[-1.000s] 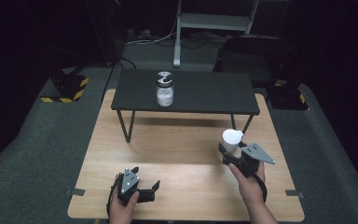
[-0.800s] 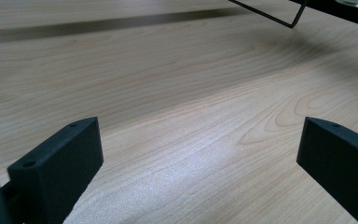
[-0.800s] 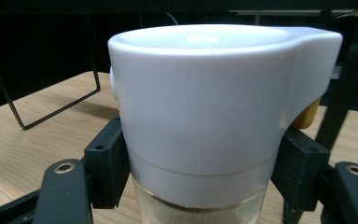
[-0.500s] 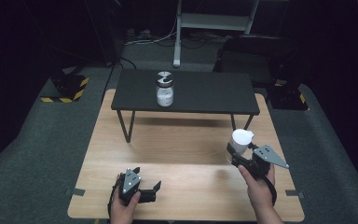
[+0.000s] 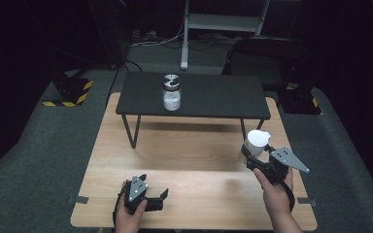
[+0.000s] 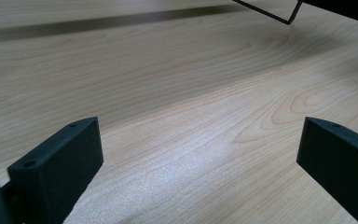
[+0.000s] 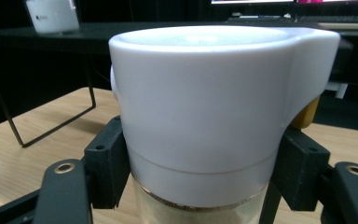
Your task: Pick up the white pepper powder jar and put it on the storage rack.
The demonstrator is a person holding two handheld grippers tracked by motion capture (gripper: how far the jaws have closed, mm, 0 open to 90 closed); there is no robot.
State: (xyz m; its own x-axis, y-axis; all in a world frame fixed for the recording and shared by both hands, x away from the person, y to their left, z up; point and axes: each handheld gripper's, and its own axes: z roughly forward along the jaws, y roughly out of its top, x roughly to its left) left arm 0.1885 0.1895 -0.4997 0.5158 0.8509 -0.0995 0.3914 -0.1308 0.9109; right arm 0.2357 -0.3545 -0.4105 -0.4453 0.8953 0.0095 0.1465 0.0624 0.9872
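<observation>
My right gripper (image 5: 251, 155) is shut on a small glass jar with a white cap (image 5: 257, 140), held upright over the right side of the wooden table (image 5: 194, 145). In the right gripper view the white cap (image 7: 205, 93) looms close, with pale powder visible through the glass below it and a black jaw pressed against each side. My left gripper (image 5: 154, 186) rests low on the table near the front left. Its jaws stand wide open with only bare wood (image 6: 191, 116) between them.
A low black shelf (image 5: 213, 97) on thin metal legs spans the back of the table. On it stands a glass jar with a black-and-white lid (image 5: 171, 92), also seen far off as a pale jar (image 7: 51, 16). Dark floor surrounds the table.
My right gripper has carried the white-capped jar to the right. The left gripper has stayed almost in place.
</observation>
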